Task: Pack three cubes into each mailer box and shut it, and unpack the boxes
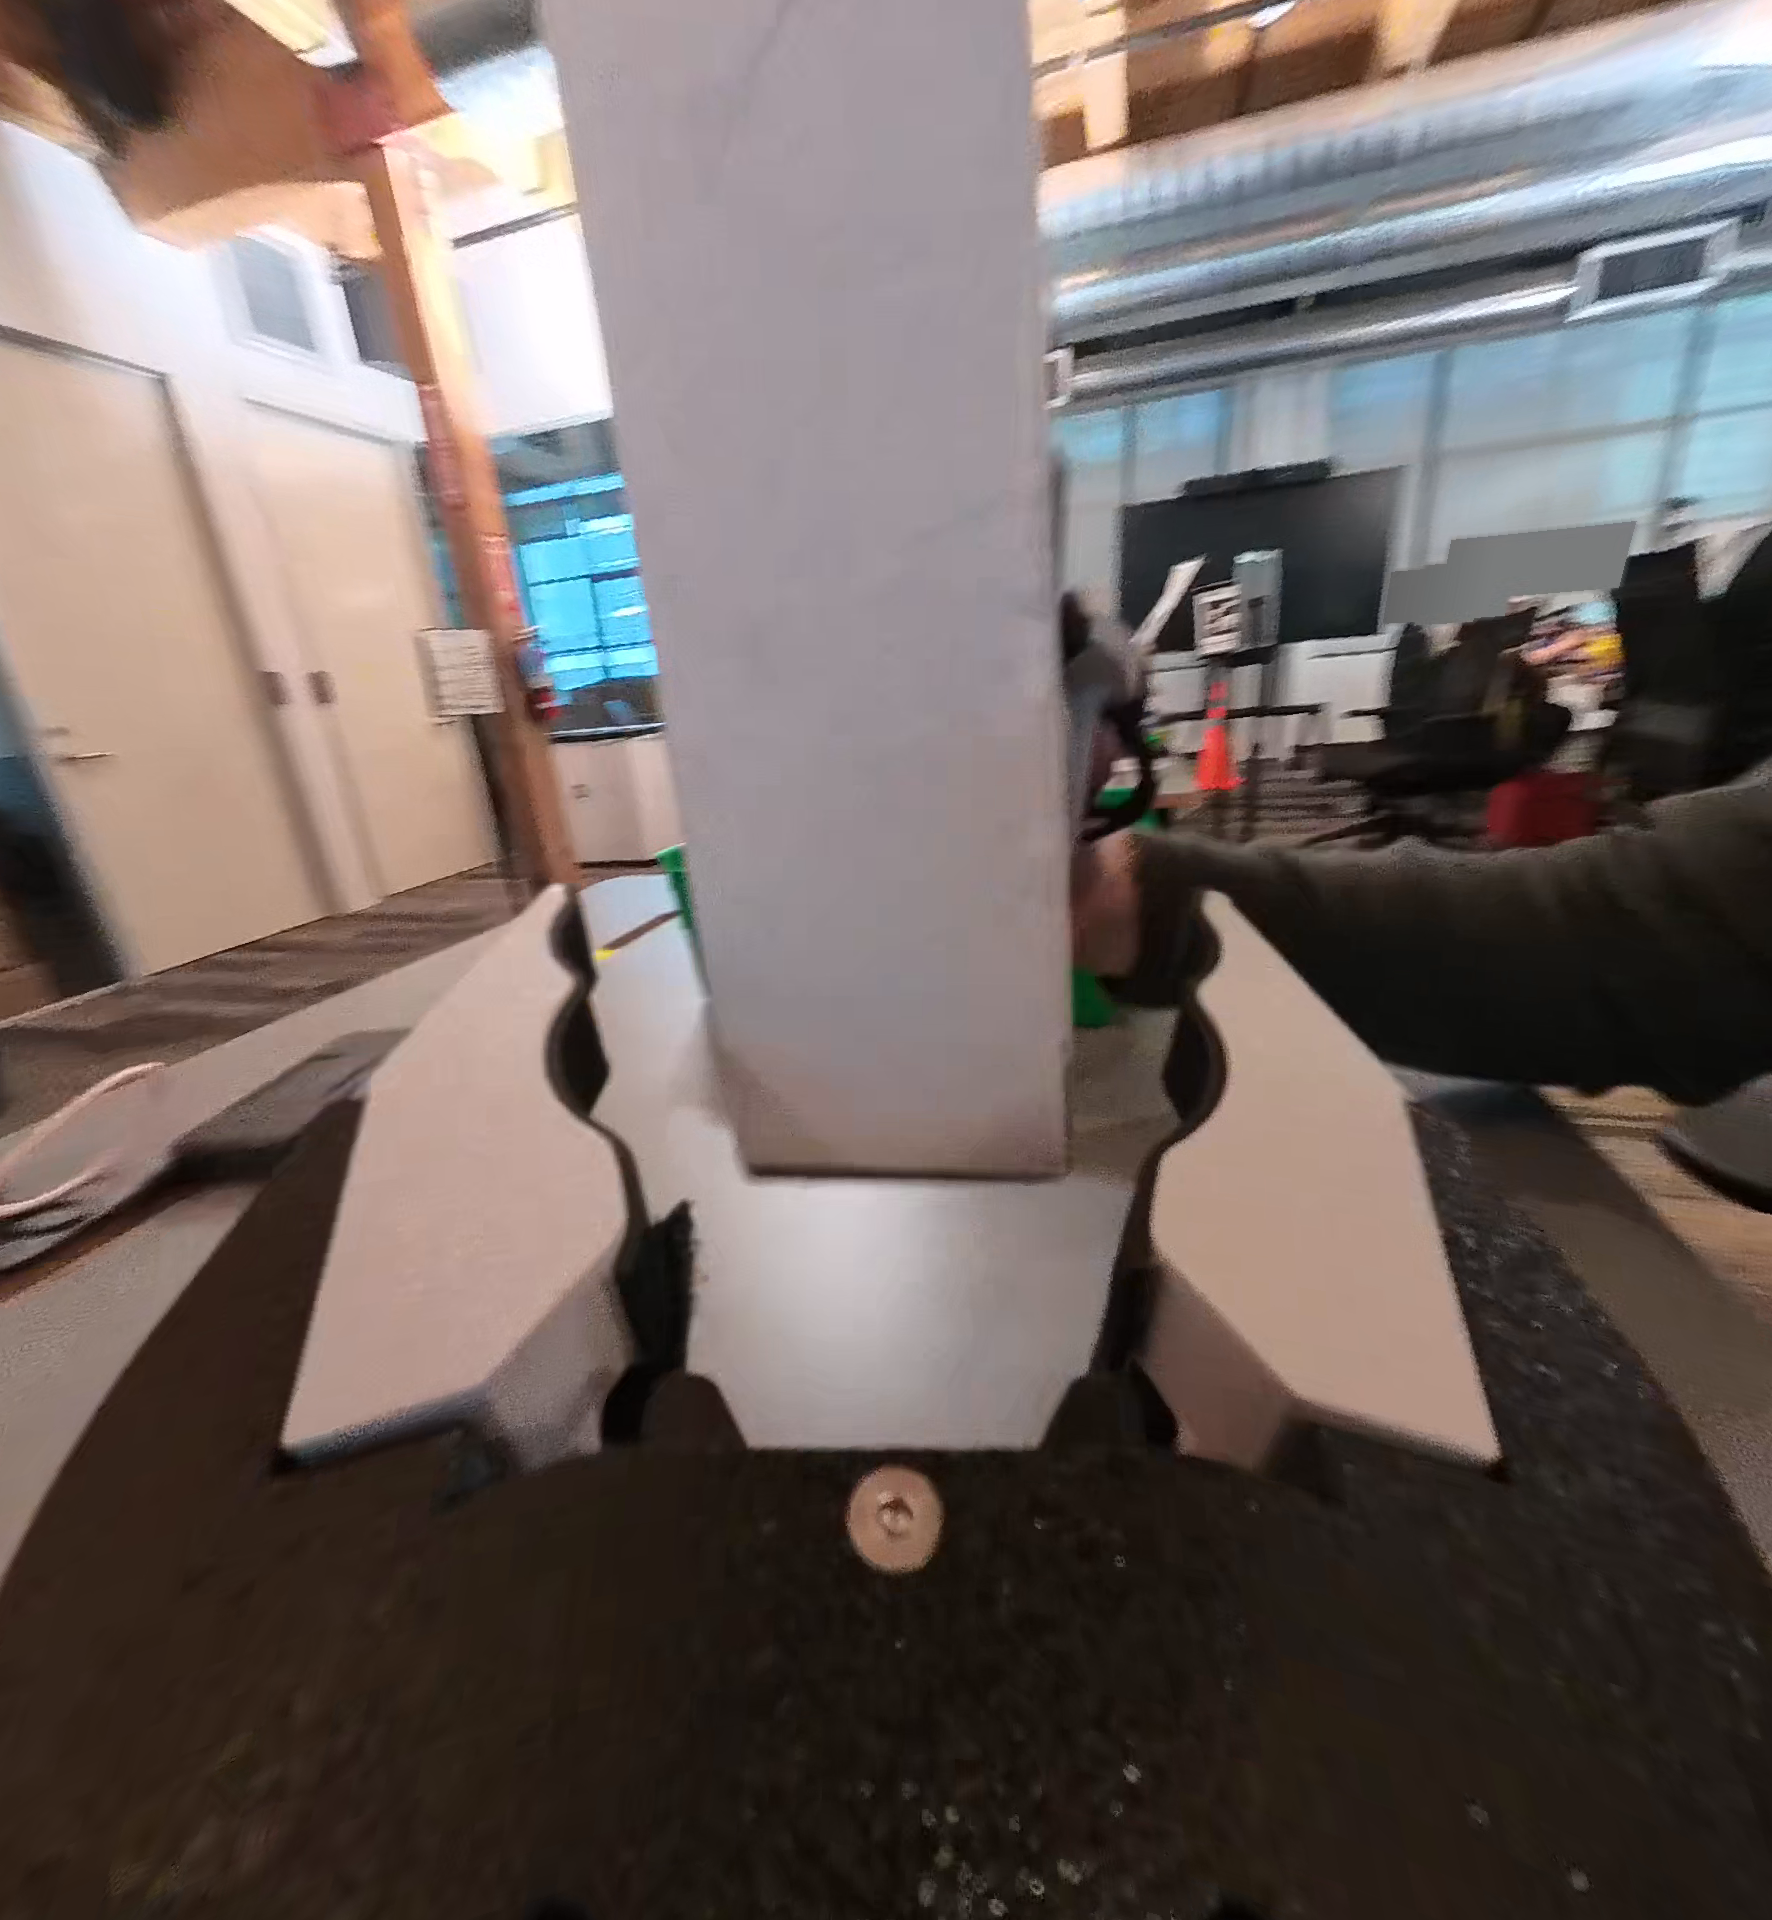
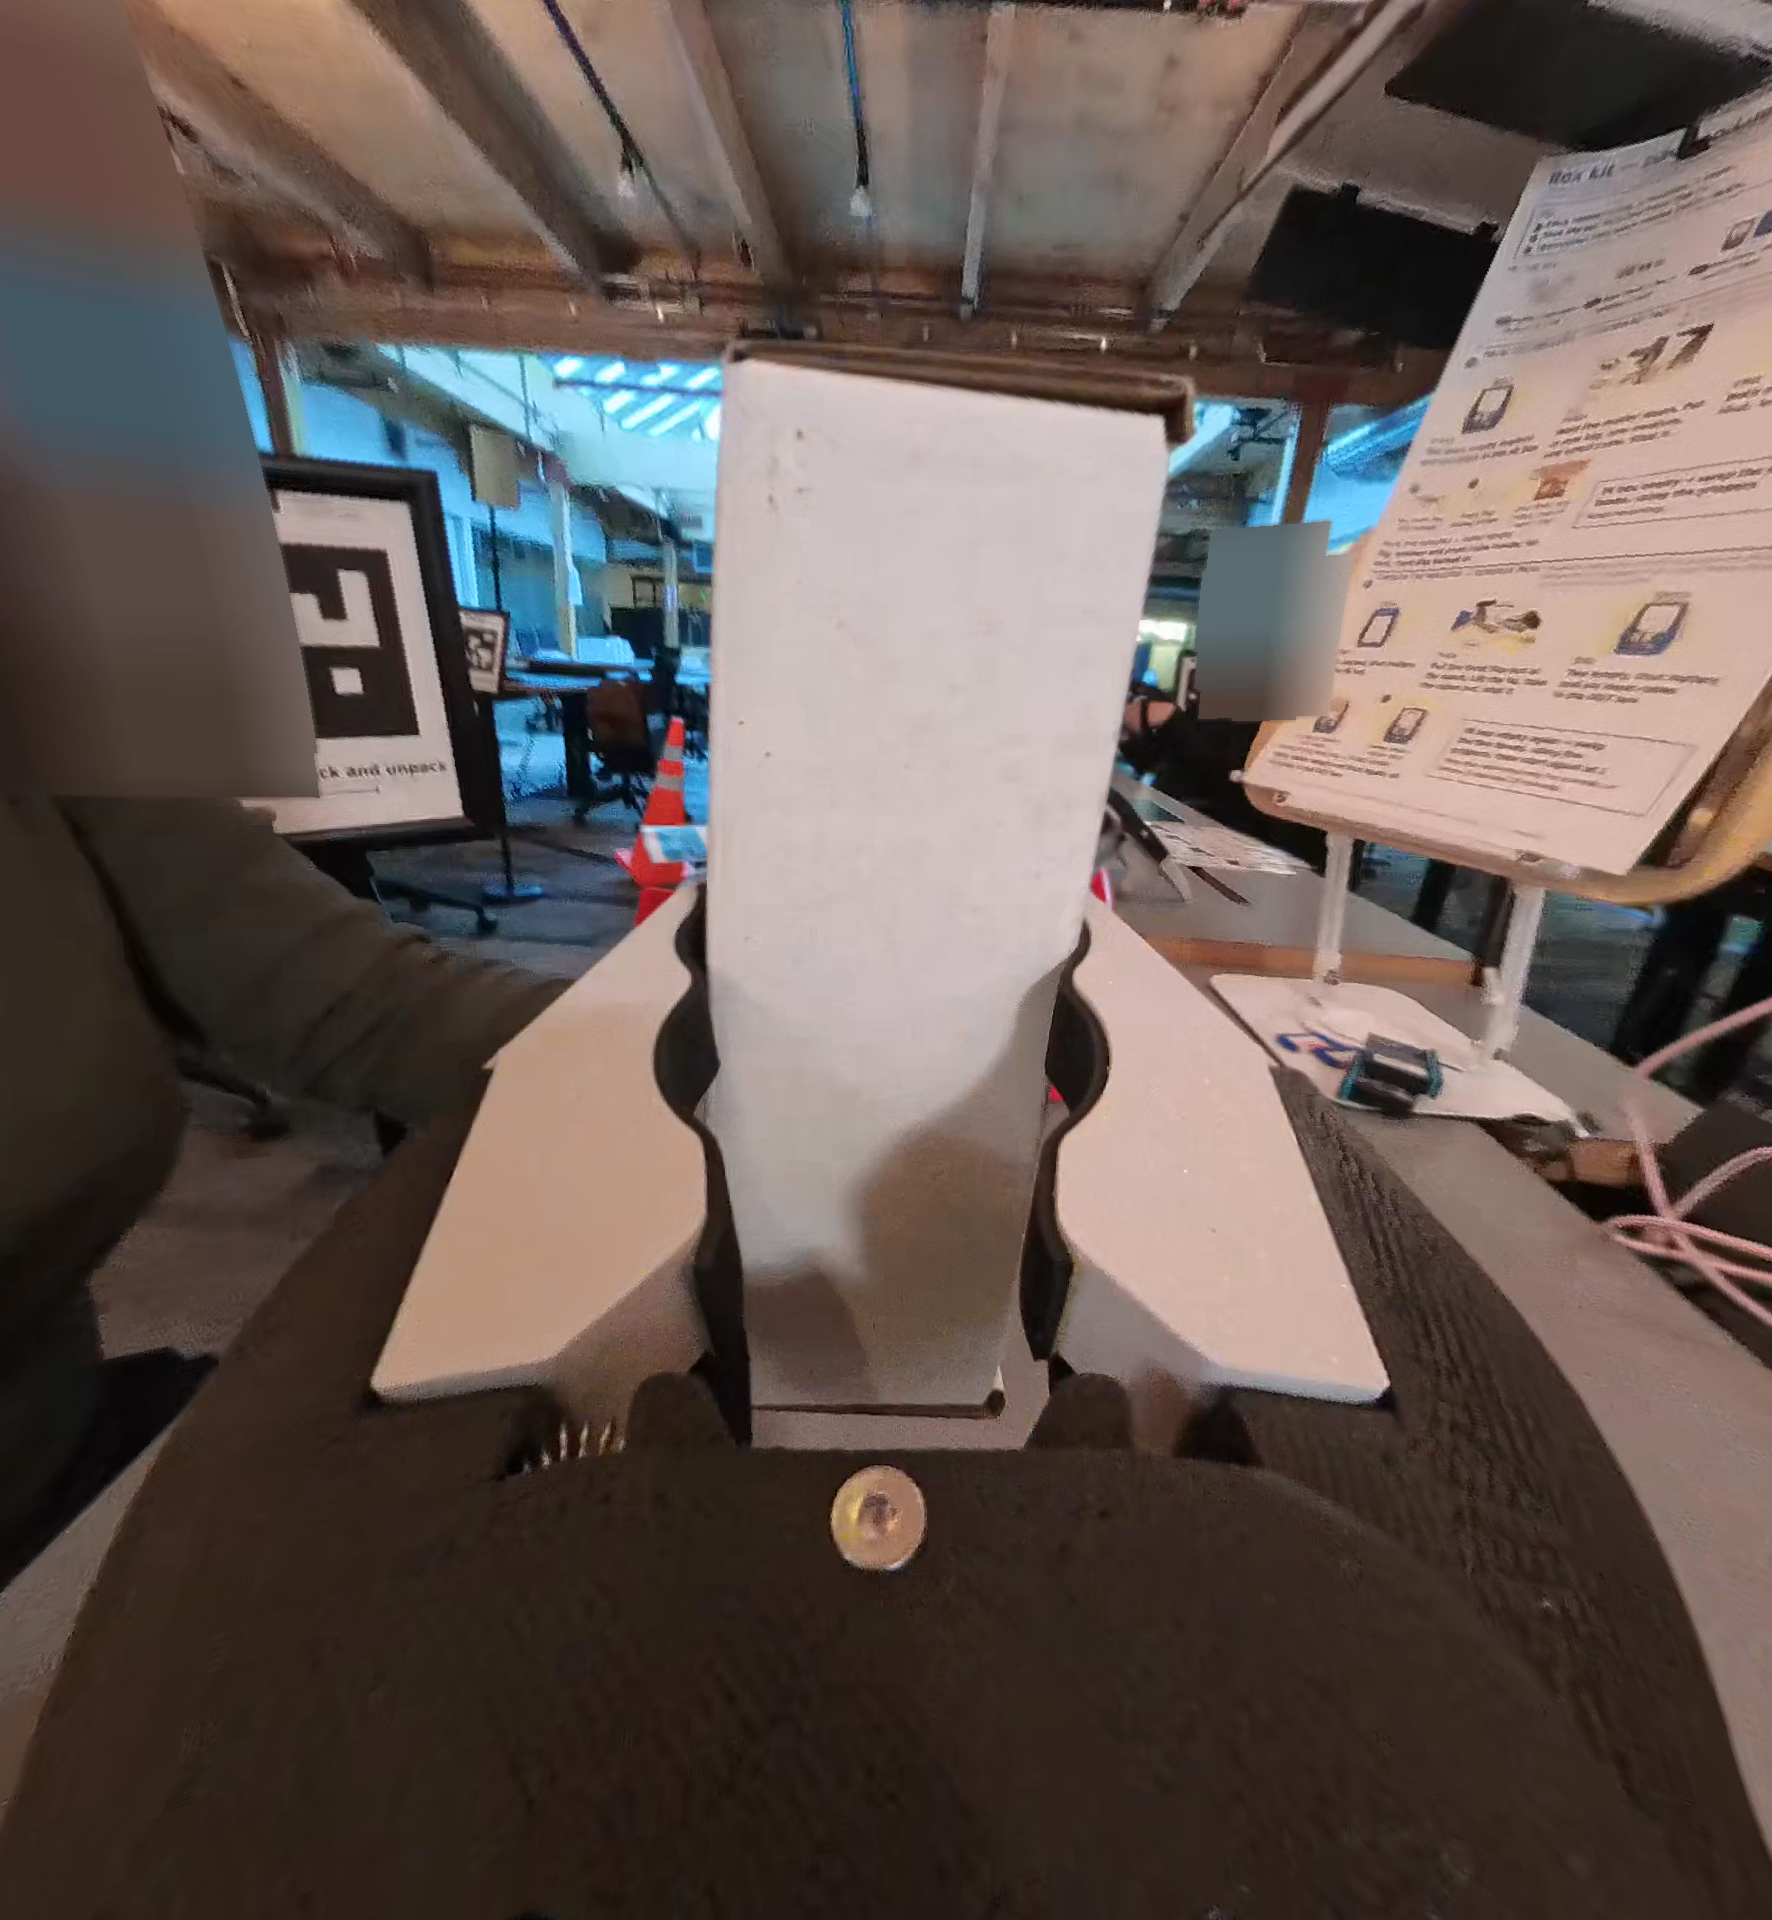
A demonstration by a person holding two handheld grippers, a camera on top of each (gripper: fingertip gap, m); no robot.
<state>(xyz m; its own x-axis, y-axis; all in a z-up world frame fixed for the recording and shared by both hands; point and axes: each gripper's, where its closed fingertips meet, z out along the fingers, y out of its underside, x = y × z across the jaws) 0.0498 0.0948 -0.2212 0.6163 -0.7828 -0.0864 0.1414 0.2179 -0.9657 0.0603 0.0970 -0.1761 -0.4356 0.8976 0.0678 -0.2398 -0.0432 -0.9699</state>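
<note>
Standing upright, white mailer box (image 2: 913, 779) pinched by right hand-held gripper (image 2: 877, 940); left hand-held gripper (image 1: 887, 935) spread.

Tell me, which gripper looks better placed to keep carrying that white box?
The right gripper, probably: its fingers press both sides of the white mailer box. The left gripper stands open, its fingers apart from the box.

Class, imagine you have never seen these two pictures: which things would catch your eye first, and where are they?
A tall white mailer box fills the middle of the right wrist view, clamped between the right tool's pale fingers. In the left wrist view the same box stands between the left tool's spread fingers, which do not touch it. An orange traffic cone stands on the floor behind.
</note>
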